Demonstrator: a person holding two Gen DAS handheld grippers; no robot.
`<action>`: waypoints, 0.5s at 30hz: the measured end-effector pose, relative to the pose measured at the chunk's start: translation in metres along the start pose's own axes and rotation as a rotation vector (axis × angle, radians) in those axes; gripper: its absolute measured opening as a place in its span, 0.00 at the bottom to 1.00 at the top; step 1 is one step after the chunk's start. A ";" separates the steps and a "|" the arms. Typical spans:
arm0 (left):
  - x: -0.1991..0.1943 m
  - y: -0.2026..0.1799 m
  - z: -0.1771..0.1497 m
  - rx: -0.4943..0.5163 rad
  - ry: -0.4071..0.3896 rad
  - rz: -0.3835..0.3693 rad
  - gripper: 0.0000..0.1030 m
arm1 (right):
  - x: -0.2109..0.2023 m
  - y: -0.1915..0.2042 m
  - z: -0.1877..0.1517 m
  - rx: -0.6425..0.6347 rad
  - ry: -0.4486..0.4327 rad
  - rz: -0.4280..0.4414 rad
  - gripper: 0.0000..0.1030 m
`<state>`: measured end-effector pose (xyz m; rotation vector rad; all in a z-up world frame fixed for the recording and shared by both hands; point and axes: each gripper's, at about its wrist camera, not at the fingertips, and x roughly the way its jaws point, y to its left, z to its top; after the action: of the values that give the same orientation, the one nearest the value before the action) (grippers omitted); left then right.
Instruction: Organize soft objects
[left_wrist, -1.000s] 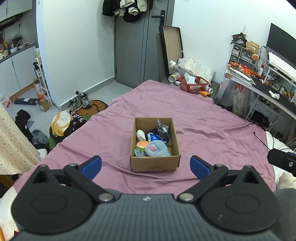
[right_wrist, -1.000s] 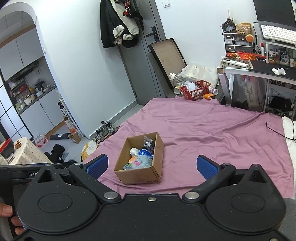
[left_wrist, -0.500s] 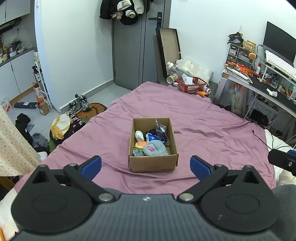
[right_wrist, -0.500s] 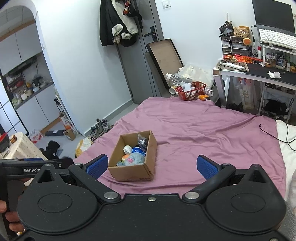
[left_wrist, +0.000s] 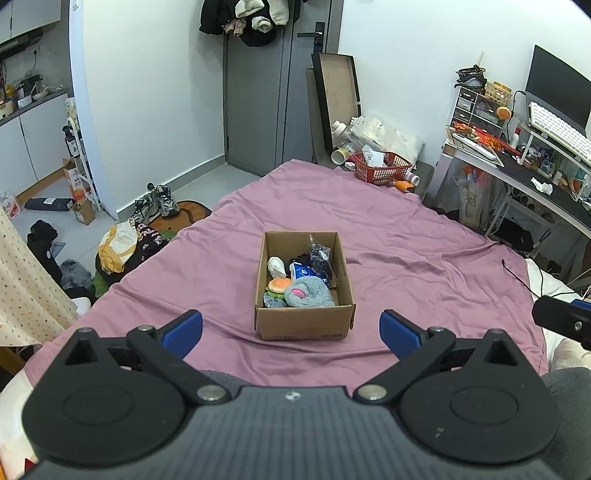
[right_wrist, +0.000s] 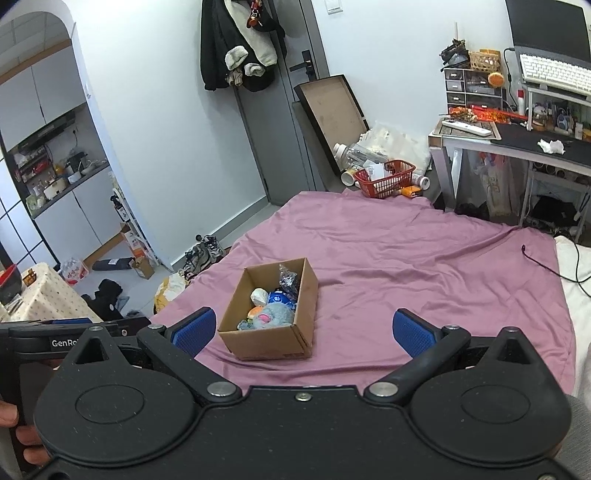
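A cardboard box (left_wrist: 303, 325) stands on the purple bedsheet (left_wrist: 406, 258). It holds a blue-grey plush (left_wrist: 310, 293), a burger toy (left_wrist: 279, 284), a white soft item (left_wrist: 276, 266), a blue tissue pack (left_wrist: 301, 271) and a dark plastic bag (left_wrist: 320, 256). The box also shows in the right wrist view (right_wrist: 269, 341). My left gripper (left_wrist: 291, 328) is open and empty, well short of the box. My right gripper (right_wrist: 301, 330) is open and empty, to the right of the left gripper (right_wrist: 66, 332), which shows at its lower left.
A red basket (left_wrist: 382, 168) and bottles sit past the bed's far end. A desk (left_wrist: 535, 181) with a keyboard stands on the right. Shoes (left_wrist: 159, 203) and clothes lie on the floor on the left. A black cable (left_wrist: 517, 273) lies on the bed's right side.
Both grippers have pulled back from the box and risen slightly, so the box looks smaller and farther. Both stay open and empty. The box's contents have not moved.
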<state>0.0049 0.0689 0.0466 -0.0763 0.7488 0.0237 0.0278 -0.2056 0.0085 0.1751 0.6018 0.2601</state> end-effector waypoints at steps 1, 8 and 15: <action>0.000 0.000 0.000 0.000 0.000 -0.001 0.98 | 0.000 0.000 0.000 0.000 0.000 0.001 1.00; 0.000 0.001 0.000 -0.001 -0.001 0.001 0.98 | -0.001 0.000 0.000 0.005 -0.003 -0.011 1.00; 0.000 0.001 0.000 -0.002 -0.001 0.000 0.98 | -0.001 0.001 -0.001 0.002 -0.001 -0.011 1.00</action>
<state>0.0050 0.0703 0.0461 -0.0781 0.7473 0.0242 0.0264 -0.2051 0.0087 0.1736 0.6022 0.2493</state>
